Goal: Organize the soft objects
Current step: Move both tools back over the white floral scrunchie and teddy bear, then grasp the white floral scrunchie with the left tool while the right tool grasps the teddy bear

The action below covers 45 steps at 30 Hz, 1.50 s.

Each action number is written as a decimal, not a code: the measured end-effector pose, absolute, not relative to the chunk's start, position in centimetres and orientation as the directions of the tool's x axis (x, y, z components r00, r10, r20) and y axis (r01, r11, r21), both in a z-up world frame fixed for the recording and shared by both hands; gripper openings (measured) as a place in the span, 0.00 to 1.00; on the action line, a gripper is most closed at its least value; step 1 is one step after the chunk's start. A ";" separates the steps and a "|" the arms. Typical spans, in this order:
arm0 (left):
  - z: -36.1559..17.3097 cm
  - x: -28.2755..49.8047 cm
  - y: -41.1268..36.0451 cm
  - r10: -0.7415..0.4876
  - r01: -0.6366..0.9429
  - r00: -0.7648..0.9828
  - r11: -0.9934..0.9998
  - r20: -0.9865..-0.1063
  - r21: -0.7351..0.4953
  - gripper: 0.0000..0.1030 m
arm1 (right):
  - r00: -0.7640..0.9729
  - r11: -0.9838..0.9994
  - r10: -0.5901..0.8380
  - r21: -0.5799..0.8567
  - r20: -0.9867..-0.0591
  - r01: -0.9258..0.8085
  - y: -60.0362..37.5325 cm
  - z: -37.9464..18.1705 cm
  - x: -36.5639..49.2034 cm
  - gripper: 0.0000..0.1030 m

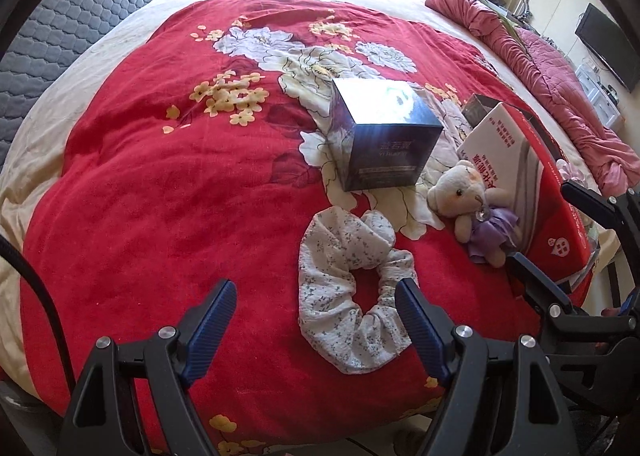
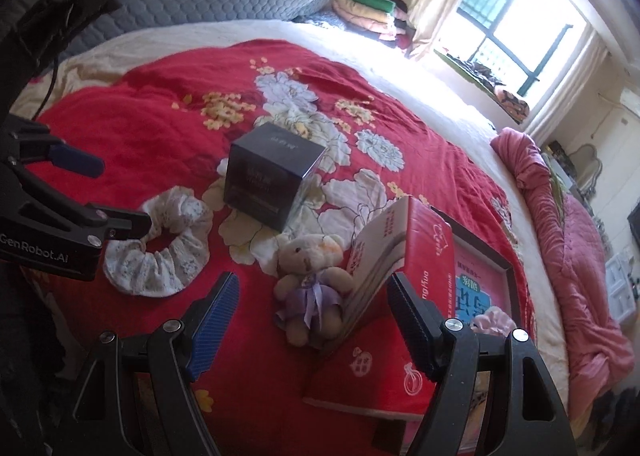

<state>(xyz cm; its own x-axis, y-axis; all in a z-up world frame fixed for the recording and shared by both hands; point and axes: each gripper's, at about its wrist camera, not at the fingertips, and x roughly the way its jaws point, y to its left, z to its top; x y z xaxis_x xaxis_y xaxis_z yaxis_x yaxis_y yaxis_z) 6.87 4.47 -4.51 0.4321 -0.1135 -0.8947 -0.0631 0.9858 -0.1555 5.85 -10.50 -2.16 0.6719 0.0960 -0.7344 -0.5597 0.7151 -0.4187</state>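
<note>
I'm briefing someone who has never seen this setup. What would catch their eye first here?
The red floral blanket spread over the bed dominates both views. On it, a white floral scrunchie lies just ahead of the open left claw, with a dark blue box behind it. A small teddy bear in a purple dress leans against an open red carton, between the fingers of the open right claw.

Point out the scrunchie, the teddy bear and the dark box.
scrunchie [image 1: 332, 288], left wrist view, on its left ruffled band.
teddy bear [image 2: 310, 254], right wrist view, on its face.
dark box [image 1: 384, 124], left wrist view, on its front face.
</note>
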 end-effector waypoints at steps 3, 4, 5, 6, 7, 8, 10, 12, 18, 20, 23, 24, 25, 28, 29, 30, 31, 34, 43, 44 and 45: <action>-5.4 7.2 5.0 -0.141 -0.070 0.413 0.980 -0.900 -0.186 0.78 | 0.666 0.669 0.034 -0.478 -0.745 -0.570 -9.5 -3.9 7.1 0.75; -5.7 7.3 5.1 -0.152 -0.072 0.405 0.978 -0.901 -0.197 0.78 | 0.660 0.658 0.018 -0.489 -0.751 -0.573 -9.3 -4.4 7.5 0.75; -6.0 7.4 5.2 -0.155 -0.074 0.399 0.977 -0.904 -0.201 0.78 | 0.654 0.647 0.000 -0.499 -0.756 -0.577 -9.1 -4.9 8.0 0.75; -6.3 7.5 5.4 -0.160 -0.077 0.390 0.976 -0.907 -0.205 0.78 | 0.647 0.636 -0.012 -0.505 -0.762 -0.583 -8.9 -5.3 8.4 0.75; -6.5 7.6 5.5 -0.169 -0.075 0.386 0.974 -0.907 -0.213 0.78 | 0.644 0.626 -0.022 -0.513 -0.764 -0.588 -8.7 -5.7 8.8 0.75; -6.8 7.7 5.7 -0.177 -0.076 0.383 0.972 -0.907 -0.222 0.78 | 0.643 0.613 -0.033 -0.524 -0.765 -0.591 -8.5 -6.1 9.1 0.75; -7.2 7.9 6.0 -0.188 -0.084 0.376 0.968 -0.908 -0.235 0.78 | 0.653 0.588 -0.064 -0.557 -0.755 -0.587 -8.0 -6.9 9.8 0.75; -7.7 8.1 6.2 -0.193 -0.091 0.365 0.966 -0.911 -0.241 0.78 | 0.653 0.570 -0.089 -0.576 -0.752 -0.586 -7.7 -7.5 10.4 0.75; -8.5 8.5 5.9 -0.190 -0.072 0.357 0.971 -0.914 -0.230 0.78 | 0.664 0.524 -0.132 -0.620 -0.736 -0.584 -7.4 -9.0 11.6 0.74; -8.6 8.7 5.5 -0.174 -0.059 0.359 0.976 -0.917 -0.208 0.78 | 0.658 0.527 -0.136 -0.616 -0.741 -0.585 -7.3 -9.5 11.9 0.74; -8.8 8.9 5.0 -0.157 -0.046 0.360 0.981 -0.920 -0.186 0.78 | 0.640 0.539 -0.143 -0.602 -0.755 -0.589 -7.4 -10.2 12.6 0.68; -8.9 9.0 4.9 -0.152 -0.043 0.361 0.983 -0.920 -0.179 0.78 | 0.632 0.549 -0.142 -0.592 -0.762 -0.590 -7.4 -10.4 12.9 0.65; -9.0 9.0 4.8 -0.147 -0.041 0.362 0.984 -0.920 -0.174 0.78 | 0.628 0.558 -0.142 -0.585 -0.766 -0.588 -7.5 -10.5 13.1 0.63; -9.1 9.2 4.3 -0.126 -0.038 0.369 0.988 -0.921 -0.151 0.76 | 0.643 0.557 -0.140 -0.597 -0.753 -0.577 -7.3 -10.7 13.2 0.58; -9.1 9.3 4.2 -0.121 -0.034 0.373 0.989 -0.920 -0.144 0.74 | 0.649 0.565 -0.131 -0.595 -0.749 -0.572 -7.4 -10.6 13.3 0.56; -9.1 9.3 4.0 -0.117 -0.032 0.375 0.990 -0.919 -0.139 0.73 | 0.652 0.575 -0.124 -0.590 -0.748 -0.567 -7.5 -10.4 13.4 0.54; -9.1 9.4 3.9 -0.113 -0.027 0.378 0.991 -0.919 -0.133 0.70 | 0.658 0.583 -0.114 -0.587 -0.744 -0.562 -7.4 -10.3 13.2 0.53; -9.1 9.4 3.4 -0.106 -0.012 0.392 0.993 -0.914 -0.120 0.56 | 0.658 0.625 -0.075 -0.549 -0.749 -0.555 -7.9 -9.3 13.1 0.51; -8.7 9.1 3.5 -0.194 0.013 0.422 0.978 -0.885 -0.208 0.07 | 0.584 0.813 0.213 -0.189 -0.783 -0.550 -11.0 -4.5 13.2 0.50; -8.5 9.0 3.6 -0.207 0.017 0.432 0.975 -0.878 -0.222 0.06 | 0.576 0.825 0.256 -0.135 -0.776 -0.549 -11.5 -3.9 13.1 0.50; -8.2 8.9 3.7 -0.221 0.021 0.443 0.971 -0.869 -0.237 0.06 | 0.571 0.829 0.289 -0.097 -0.768 -0.551 -11.5 -3.4 12.5 0.50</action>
<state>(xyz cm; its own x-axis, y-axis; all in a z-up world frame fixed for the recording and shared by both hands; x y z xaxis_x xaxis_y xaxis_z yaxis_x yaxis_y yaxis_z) 8.86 3.65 -8.18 0.4429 -0.2213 -0.8688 0.0212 0.9714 -0.2366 12.54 -11.55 -3.44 0.5710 0.2894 -0.7683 -0.5510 0.8288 -0.0974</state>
